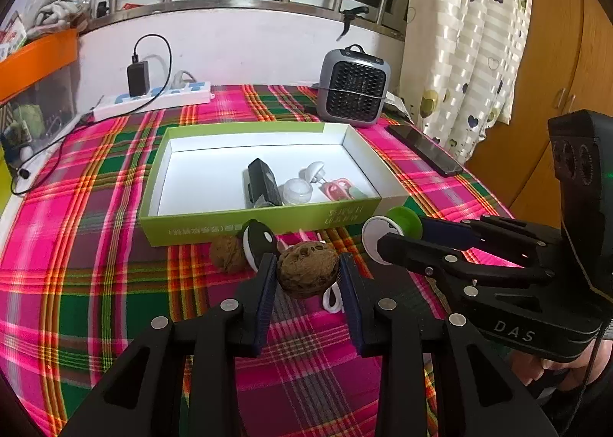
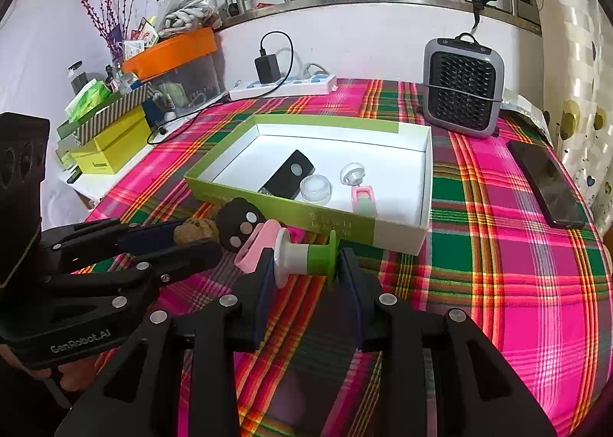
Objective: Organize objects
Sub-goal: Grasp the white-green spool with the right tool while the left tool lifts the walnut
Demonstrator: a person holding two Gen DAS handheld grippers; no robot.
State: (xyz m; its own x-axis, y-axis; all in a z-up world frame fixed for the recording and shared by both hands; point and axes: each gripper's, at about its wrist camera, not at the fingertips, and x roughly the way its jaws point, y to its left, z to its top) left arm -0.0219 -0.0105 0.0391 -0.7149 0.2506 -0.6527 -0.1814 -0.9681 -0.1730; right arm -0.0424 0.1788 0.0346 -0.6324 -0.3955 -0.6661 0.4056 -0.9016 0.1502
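Observation:
My left gripper (image 1: 307, 272) is shut on a brown walnut (image 1: 307, 269), just in front of the green box (image 1: 245, 227). My right gripper (image 2: 306, 264) is shut on a green and white spool (image 2: 306, 257), also near the box's front wall (image 2: 291, 211). The box holds a black device (image 2: 288, 178), a clear round cap (image 2: 315, 189), a white suction hook (image 2: 352, 172) and a pink clip (image 2: 363, 200). A second walnut (image 1: 228, 254), a black key fob (image 2: 239, 223) and a pink clip (image 2: 256, 245) lie on the cloth in front of the box.
A grey fan heater (image 2: 461, 86) stands at the back right, a black phone (image 2: 546, 184) lies to the right of the box, and a power strip with charger (image 2: 283, 86) lies at the back. Stacked boxes and an orange bin (image 2: 172, 50) crowd the left edge.

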